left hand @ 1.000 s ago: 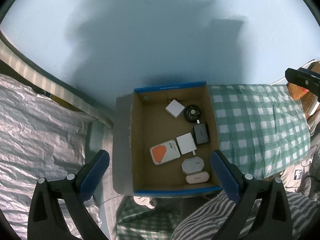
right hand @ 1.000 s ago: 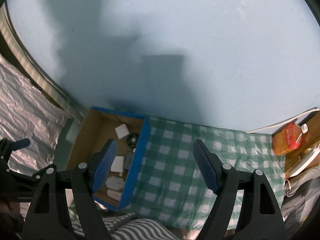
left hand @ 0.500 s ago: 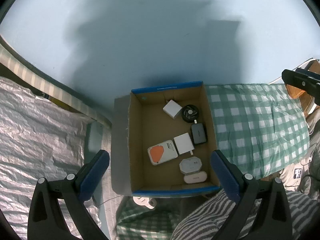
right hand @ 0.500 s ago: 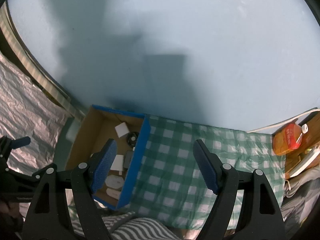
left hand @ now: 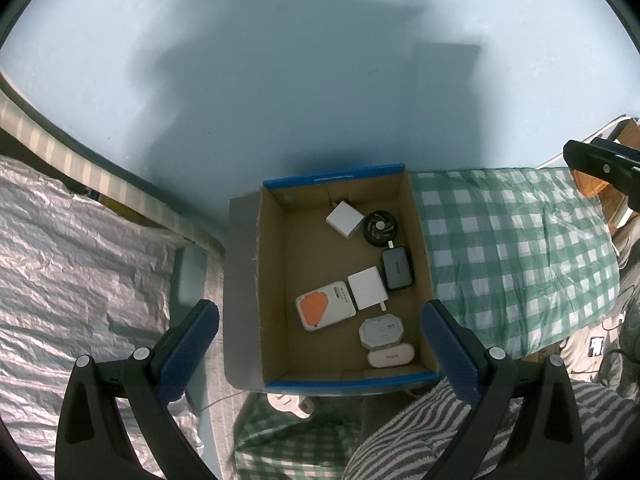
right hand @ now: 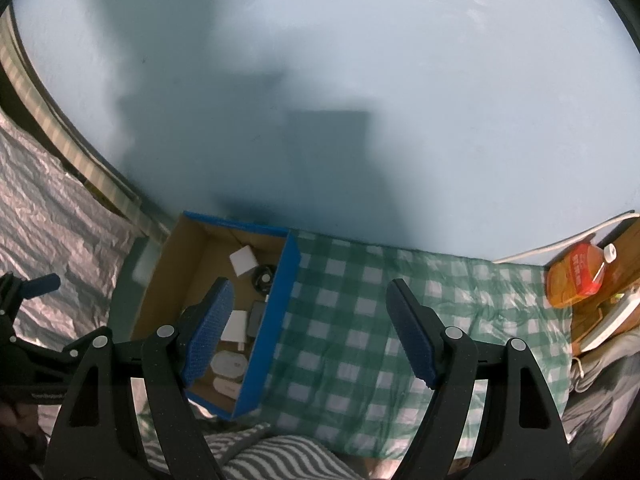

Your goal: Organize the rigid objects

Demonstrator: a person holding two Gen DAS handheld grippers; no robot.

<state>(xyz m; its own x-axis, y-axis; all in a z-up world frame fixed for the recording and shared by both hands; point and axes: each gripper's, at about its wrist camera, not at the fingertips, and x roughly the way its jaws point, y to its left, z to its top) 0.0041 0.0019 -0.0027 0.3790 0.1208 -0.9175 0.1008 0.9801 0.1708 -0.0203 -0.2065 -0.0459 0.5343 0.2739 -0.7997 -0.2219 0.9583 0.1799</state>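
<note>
An open cardboard box (left hand: 272, 280) with a blue rim stands against the blue wall; it also shows in the right wrist view (right hand: 280, 312). Inside lie a white and orange device (left hand: 324, 310), a white square adapter (left hand: 368, 288), a black charger (left hand: 397, 269), a round black fan (left hand: 380, 227), a white cube plug (left hand: 343, 220), a grey hexagonal case (left hand: 381, 332) and a white pill-shaped case (left hand: 390, 357). My left gripper (left hand: 320, 340) is open and empty, high above the box. My right gripper (right hand: 308, 336) is open and empty above the green checked cloth (right hand: 380, 320).
The green checked cloth (left hand: 516, 256) lies right of the box. A crinkled silver sheet (left hand: 80, 264) covers the left side. An orange bottle (right hand: 576, 278) and a white cable (right hand: 560, 240) sit at the far right. A striped grey sleeve (left hand: 440, 440) is below.
The left view has drifted slightly, so the box sits a little more to the left. The right view has hardly moved. Both grippers stay open.
</note>
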